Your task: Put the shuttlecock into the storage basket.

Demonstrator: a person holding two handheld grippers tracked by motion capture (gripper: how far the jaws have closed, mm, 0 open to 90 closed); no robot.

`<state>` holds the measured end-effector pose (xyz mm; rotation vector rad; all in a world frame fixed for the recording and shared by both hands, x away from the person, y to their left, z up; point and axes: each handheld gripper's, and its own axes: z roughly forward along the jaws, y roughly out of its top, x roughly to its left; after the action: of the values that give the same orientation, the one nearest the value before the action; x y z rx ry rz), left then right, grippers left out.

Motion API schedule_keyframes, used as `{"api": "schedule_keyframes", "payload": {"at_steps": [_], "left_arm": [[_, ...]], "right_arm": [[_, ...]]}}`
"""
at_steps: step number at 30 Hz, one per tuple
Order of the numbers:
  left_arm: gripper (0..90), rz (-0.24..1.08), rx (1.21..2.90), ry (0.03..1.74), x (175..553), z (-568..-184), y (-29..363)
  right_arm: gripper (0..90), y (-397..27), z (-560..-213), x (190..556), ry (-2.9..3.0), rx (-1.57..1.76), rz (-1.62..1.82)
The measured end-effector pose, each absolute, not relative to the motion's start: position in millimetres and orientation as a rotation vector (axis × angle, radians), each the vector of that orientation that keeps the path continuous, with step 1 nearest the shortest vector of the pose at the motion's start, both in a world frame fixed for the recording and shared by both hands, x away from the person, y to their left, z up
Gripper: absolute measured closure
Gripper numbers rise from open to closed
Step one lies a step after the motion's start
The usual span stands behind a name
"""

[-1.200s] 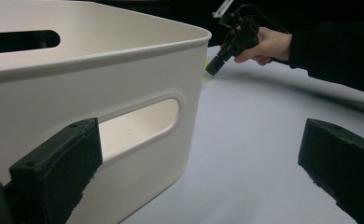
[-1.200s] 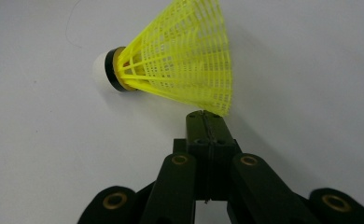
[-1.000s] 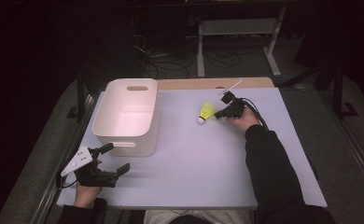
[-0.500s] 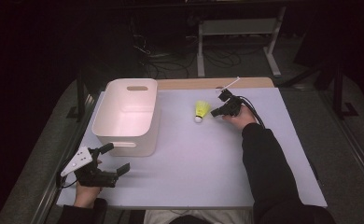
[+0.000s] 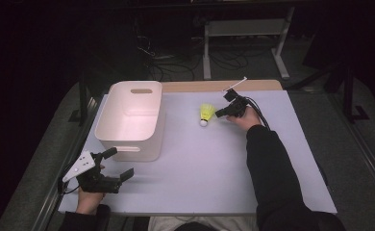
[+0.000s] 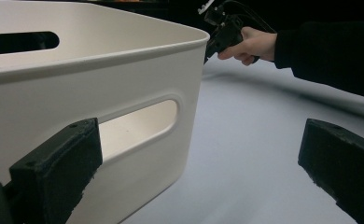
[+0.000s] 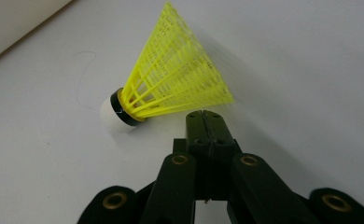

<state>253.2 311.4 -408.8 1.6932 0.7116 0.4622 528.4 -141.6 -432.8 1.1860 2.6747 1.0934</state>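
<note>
One yellow plastic-mesh shuttlecock with a white cork tip and black band (image 7: 171, 91) lies on its side on the pale table (image 5: 214, 163), between the white plastic bin (image 5: 130, 120) and your right gripper (image 5: 220, 113). Its jaws are pressed together, empty, tips at the skirt's rim. You are at the approach step; next, spread the jaws and straddle the skirt. Your left gripper (image 5: 118, 166) waits with jaws parted beside the bin.

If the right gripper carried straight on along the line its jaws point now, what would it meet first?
Most likely the yellow shuttlecock: the right gripper, jaws shut, has its tips just short of the skirt's lower edge. Whether they already touch it is unclear.
</note>
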Motion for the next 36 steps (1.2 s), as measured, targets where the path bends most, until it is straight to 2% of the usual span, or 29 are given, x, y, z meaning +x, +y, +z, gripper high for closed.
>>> {"api": "schedule_keyframes", "payload": {"at_steps": [36], "left_arm": [[0.0,0.461,1.688,0.708,253,-409,312]], "right_arm": [[88.7,-100,-438,536,2.716,1.137,1.108]]}}
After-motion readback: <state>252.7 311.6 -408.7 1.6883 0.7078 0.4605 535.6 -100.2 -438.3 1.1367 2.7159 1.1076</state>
